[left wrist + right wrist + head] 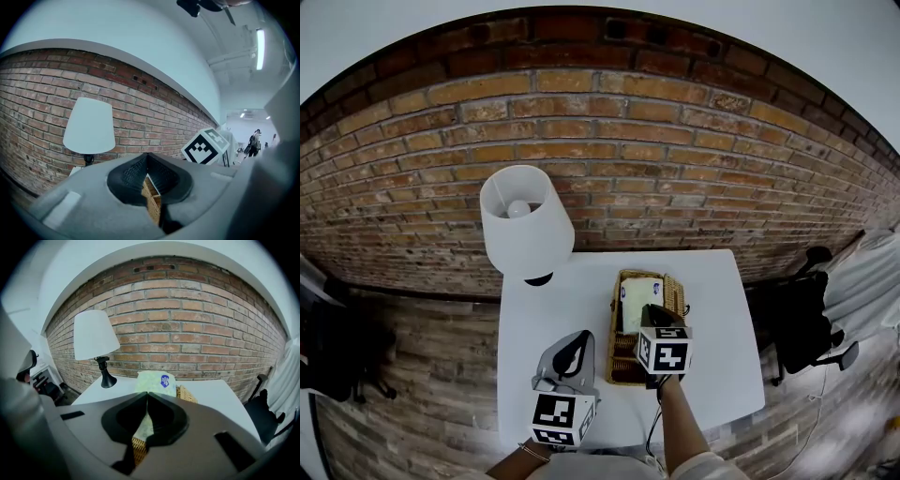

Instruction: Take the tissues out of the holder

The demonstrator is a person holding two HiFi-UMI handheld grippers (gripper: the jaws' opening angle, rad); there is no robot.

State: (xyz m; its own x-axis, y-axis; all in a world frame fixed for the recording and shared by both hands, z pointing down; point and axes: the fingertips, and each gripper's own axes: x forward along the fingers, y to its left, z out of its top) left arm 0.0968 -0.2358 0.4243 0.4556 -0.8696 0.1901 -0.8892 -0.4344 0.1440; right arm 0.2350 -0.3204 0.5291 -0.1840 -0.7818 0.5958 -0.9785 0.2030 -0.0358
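Above the wicker holder, the right gripper is pinching the tissue pack in its jaws; left of the holder, the left gripper is hovering, jaws closed on nothing.

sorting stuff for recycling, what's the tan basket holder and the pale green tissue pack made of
Tan woven rectangular basket holder: looks like wicker or rattan, matte; crossing strands show. Pale green tissue pack: probably thin plastic wrap, smooth, with a printed blue label; paper cannot be ruled out.

Pale-green tissue pack with blue mark, tan woven holder, white tabletop, white lampshade, red-brown brick wall.
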